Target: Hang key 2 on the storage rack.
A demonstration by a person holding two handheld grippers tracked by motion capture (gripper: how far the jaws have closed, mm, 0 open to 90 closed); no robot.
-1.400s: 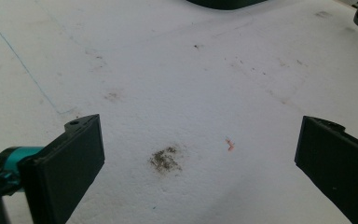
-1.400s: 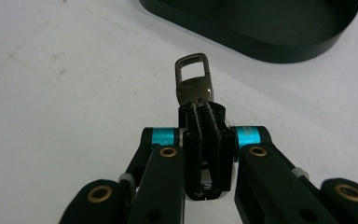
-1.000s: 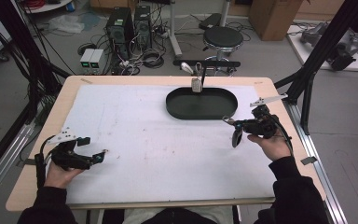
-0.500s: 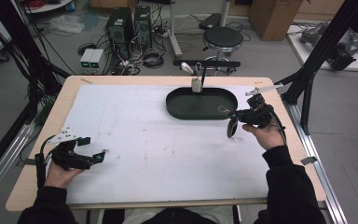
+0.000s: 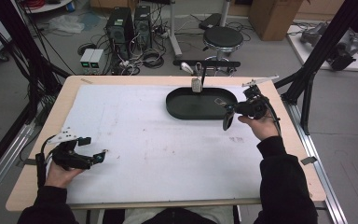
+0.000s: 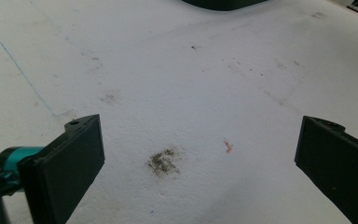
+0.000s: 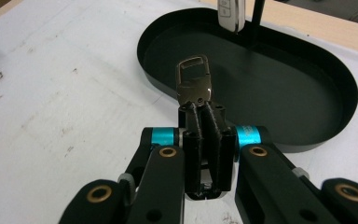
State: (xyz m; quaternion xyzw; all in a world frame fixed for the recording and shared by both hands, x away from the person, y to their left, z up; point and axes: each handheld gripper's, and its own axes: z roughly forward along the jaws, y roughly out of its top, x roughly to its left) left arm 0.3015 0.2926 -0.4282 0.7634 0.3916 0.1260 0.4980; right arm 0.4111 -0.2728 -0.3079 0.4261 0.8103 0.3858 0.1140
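Clasp (image 7: 194,81) pinched in right claw (image 7: 202,105), long axis pointing toward tray (image 7: 307,70); left claw (image 6: 200,154) spread

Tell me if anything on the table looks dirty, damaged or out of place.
Only the white table cover is marked: a dark smudge and a small orange fleck lie between the open left gripper jaws. The black tray looks intact.
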